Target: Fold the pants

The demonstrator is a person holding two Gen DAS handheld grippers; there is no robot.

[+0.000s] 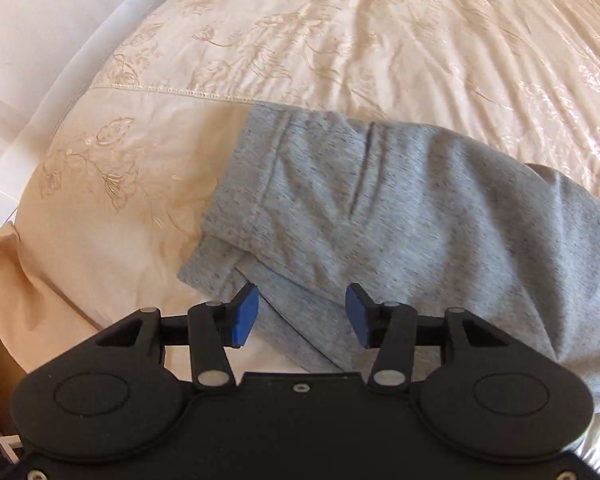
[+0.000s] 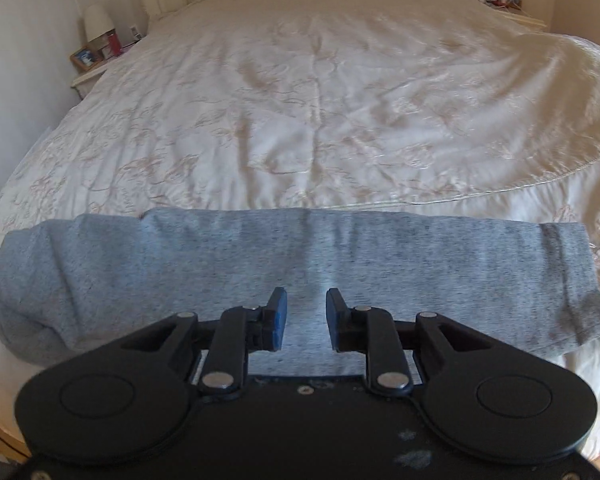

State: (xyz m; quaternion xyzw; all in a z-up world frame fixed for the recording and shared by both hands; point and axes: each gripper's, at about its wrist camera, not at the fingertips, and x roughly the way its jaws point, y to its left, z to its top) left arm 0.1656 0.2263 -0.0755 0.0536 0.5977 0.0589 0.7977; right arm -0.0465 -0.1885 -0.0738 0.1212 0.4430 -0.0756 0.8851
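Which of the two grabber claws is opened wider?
The left gripper. Its blue pads stand far apart above the hem end of the grey pants. The right gripper is open too, but with a narrower gap, over the pants' middle.

Both grippers, left gripper (image 1: 302,316) and right gripper (image 2: 306,318), are matte black with silver pivot screws, round embossed discs at 4 and 8 o'clock, and blue pads (image 1: 245,314).

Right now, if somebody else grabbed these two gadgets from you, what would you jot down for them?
Left gripper: open, empty, over the hem end of the pants.
Right gripper: open, empty, over the middle of the pants.
The pants lie across the near edge of the bed.
Done: legs look folded together lengthwise into one long strip.
Left: fold the strip end to end.
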